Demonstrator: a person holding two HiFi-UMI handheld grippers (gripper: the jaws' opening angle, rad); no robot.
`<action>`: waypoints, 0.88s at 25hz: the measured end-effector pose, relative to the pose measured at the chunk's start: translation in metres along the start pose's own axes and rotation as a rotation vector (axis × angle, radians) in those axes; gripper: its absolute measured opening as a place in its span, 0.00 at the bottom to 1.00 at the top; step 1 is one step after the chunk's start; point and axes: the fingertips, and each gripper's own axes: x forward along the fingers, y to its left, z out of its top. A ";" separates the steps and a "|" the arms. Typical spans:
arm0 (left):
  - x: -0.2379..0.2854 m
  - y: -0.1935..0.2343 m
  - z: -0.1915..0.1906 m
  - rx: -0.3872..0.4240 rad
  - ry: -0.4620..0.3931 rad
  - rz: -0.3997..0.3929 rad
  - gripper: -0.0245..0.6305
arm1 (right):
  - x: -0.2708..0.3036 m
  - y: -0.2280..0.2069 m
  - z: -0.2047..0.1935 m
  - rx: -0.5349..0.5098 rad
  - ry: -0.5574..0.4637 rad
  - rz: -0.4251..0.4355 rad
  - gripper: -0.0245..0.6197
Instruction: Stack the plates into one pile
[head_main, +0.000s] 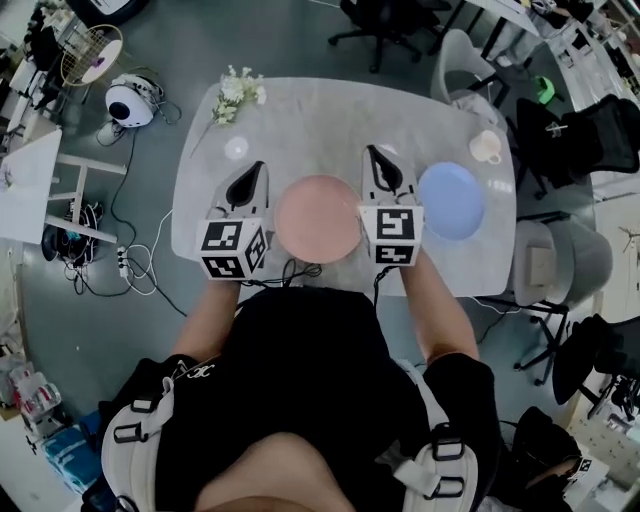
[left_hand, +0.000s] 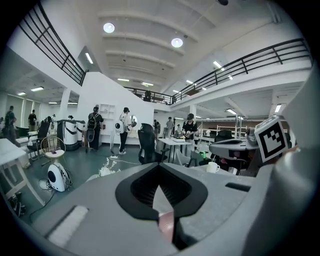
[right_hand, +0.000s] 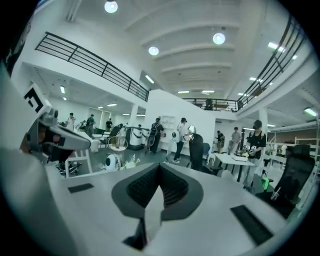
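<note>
On the white marble table a pink plate lies near the front edge, between my two grippers. A blue plate lies apart from it, further right. My left gripper rests just left of the pink plate, jaws together with nothing gripped. My right gripper sits at the pink plate's right rim, between the two plates, also shut and empty. In the left gripper view the left gripper has its jaws closed, with a pink sliver low in the slit. In its own view the right gripper shows the same closed jaws.
A white cup stands at the table's far right corner. A small clear dish and a sprig of white flowers lie at the far left. Grey chairs stand close by the table's right side.
</note>
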 end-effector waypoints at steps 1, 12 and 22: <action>0.000 -0.001 0.003 0.000 -0.009 -0.001 0.04 | -0.001 -0.001 0.008 0.005 -0.028 -0.022 0.05; 0.003 -0.008 0.007 -0.008 -0.017 -0.063 0.04 | -0.012 0.018 0.016 0.050 -0.066 -0.083 0.05; 0.017 -0.031 -0.009 -0.028 0.006 -0.210 0.04 | -0.027 0.011 0.007 0.074 -0.034 -0.179 0.05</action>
